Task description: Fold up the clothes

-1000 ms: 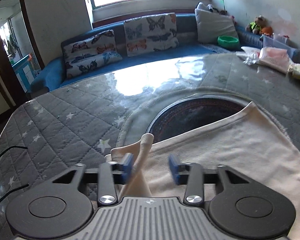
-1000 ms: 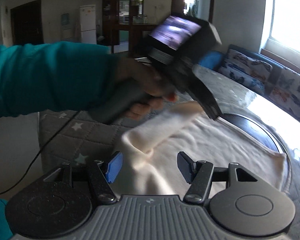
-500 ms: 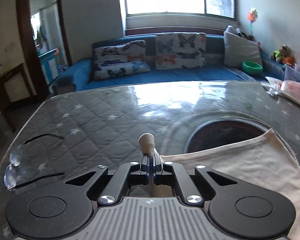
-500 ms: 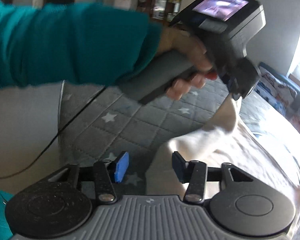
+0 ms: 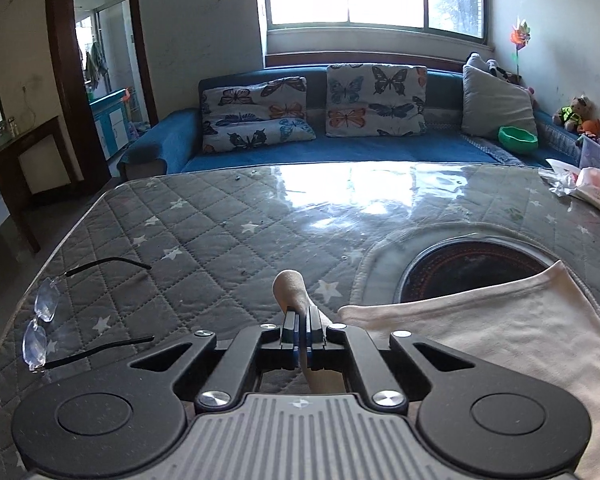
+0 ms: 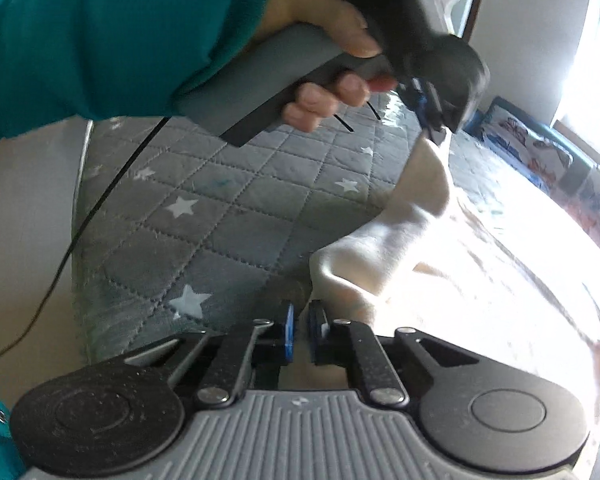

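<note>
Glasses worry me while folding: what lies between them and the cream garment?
In the left wrist view, bare star-quilted cover separates the glasses from the garment, which the left tongs pinch.

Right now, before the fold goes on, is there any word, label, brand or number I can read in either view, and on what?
No readable text in either view.
Pink packet at the table's far right: print too small and blurred to read.
Left hand-held gripper: a small emblem on its body, no letters legible.
Right hand-held gripper: the same small emblem, unreadable.
Cream garment: no tag or print shows.
</note>
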A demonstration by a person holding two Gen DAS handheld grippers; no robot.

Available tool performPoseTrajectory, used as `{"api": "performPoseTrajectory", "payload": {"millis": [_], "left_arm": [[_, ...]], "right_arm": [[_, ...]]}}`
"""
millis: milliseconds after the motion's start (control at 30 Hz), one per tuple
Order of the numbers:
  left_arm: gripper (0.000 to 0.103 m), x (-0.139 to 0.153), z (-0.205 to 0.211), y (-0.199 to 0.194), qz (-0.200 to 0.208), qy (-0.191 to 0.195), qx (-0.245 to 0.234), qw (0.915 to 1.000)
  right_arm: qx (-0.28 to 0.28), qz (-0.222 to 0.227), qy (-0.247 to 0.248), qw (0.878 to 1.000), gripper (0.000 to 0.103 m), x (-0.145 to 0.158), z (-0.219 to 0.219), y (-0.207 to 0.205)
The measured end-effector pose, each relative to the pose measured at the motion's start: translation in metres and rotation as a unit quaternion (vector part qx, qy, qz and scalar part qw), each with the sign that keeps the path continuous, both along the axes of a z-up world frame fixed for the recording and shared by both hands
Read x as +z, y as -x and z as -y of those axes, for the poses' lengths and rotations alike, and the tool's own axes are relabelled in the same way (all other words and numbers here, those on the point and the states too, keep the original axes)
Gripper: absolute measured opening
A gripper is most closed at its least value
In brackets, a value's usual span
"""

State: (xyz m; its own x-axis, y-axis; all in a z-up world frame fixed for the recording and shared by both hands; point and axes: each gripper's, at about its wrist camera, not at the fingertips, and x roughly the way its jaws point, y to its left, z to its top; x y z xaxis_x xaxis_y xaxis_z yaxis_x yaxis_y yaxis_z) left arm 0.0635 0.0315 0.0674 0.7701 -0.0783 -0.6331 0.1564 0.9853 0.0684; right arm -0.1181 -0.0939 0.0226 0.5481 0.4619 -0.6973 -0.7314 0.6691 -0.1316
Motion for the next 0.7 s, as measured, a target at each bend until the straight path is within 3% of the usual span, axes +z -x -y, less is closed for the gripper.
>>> {"api": "performPoseTrajectory", "payload": {"millis": [200,367,467,567,700], "left_arm": [[0.003,0.021,-0.028,0.026,0.031,0.007,0.029,0.9991],[0.003,0.032,-0.059,0.063,0.060,0.009,0.056,0.9966],[0.004,0.016,-0.071,0.073,0.054,-0.012,0.075,0.9957],[0.004,-0.005,-0.085,0.079,0.023,-0.008,0.106,0.9941],[0.004,-0.023,-0.102,0.100,0.011,-0.010,0.147,0.9891]], "right_arm": [[0.030,-0.042,-0.076,0.996,0.004,0.020,0.018,0.014],[0.067,-0.067,-0.098,0.991,0.004,0.024,0.027,0.024],[0.083,-0.084,-0.086,0.989,0.006,0.014,0.026,0.024],[0.096,-0.112,-0.091,0.985,0.008,0.008,0.027,0.022],[0.097,-0.101,-0.112,0.984,0.012,0.025,0.037,0.024]]}}
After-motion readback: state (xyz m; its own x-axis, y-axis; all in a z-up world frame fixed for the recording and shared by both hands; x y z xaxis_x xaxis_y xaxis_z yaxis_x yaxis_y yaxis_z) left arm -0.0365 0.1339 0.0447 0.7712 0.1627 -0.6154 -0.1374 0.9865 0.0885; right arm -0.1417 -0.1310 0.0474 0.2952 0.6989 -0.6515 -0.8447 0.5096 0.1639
